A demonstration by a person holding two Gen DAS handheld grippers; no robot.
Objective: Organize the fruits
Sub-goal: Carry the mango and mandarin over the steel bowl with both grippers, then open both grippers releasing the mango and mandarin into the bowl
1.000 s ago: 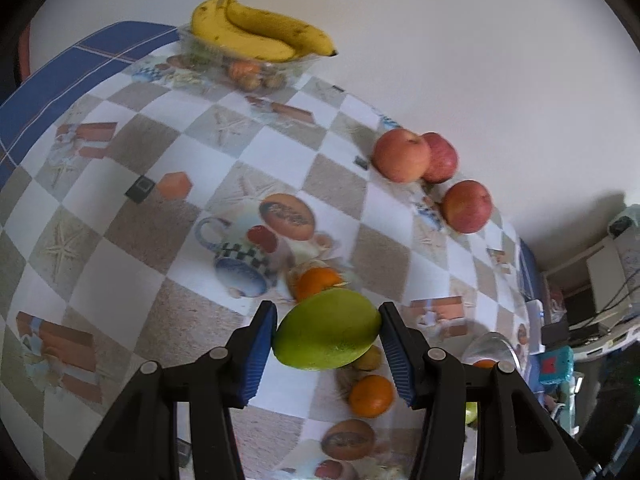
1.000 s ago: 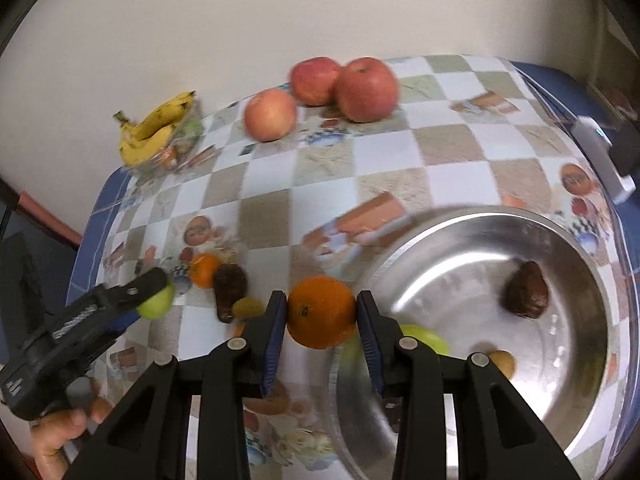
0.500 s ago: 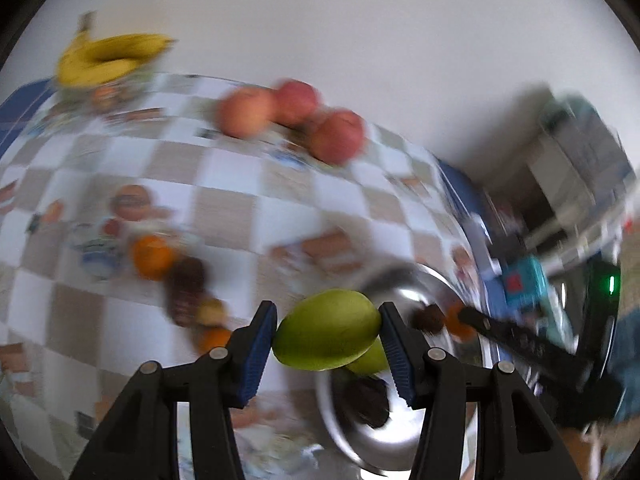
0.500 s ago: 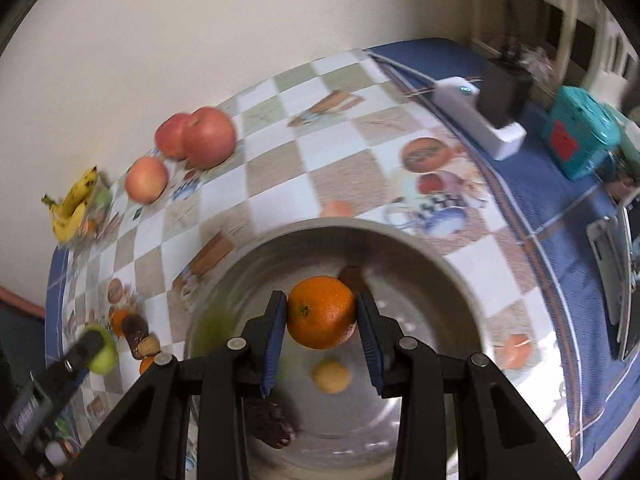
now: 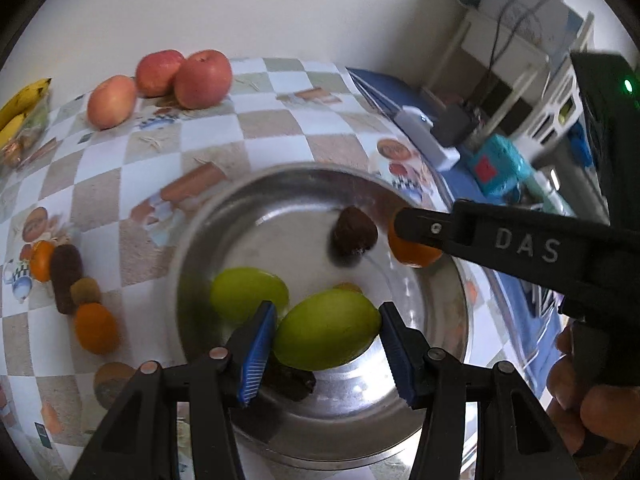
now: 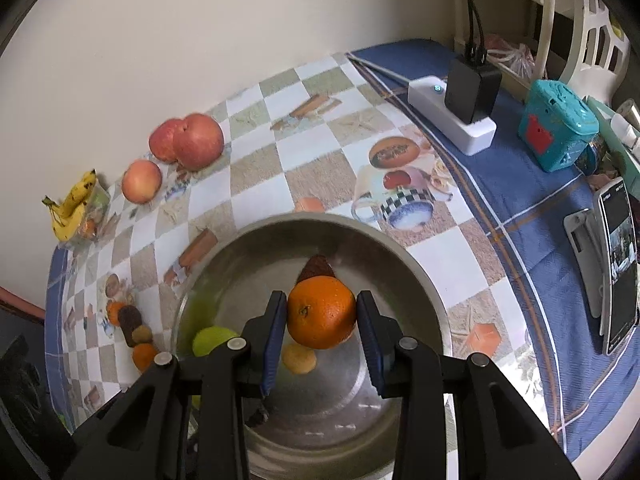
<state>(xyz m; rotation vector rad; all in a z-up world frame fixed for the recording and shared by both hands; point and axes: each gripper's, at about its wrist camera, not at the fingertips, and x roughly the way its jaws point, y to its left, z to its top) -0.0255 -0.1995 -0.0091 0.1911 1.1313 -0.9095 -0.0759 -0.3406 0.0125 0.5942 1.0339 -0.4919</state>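
My left gripper (image 5: 326, 350) is shut on a green mango (image 5: 326, 330) and hangs over the near part of the steel bowl (image 5: 200, 232). A second green fruit (image 5: 248, 294) and a dark brown fruit (image 5: 354, 234) lie in the bowl. My right gripper (image 6: 322, 330) is shut on an orange (image 6: 322, 312) above the bowl (image 6: 424, 280); in the left wrist view its arm reaches in from the right with the orange (image 5: 412, 250) at its tip. A small yellow fruit (image 6: 298, 358) lies under the orange.
Three apples (image 5: 202, 78) and bananas (image 6: 72, 206) sit along the wall. Two oranges (image 5: 96, 328) and brown fruits (image 5: 66, 270) lie left of the bowl. A white power strip (image 6: 452, 120), a teal box (image 6: 556, 126) and a phone (image 6: 618, 264) stand at the right.
Both grippers swung over the steel bowl, each still holding its fruit. The left one came from the loose fruit at the left. The right one barely moved in the last half second.
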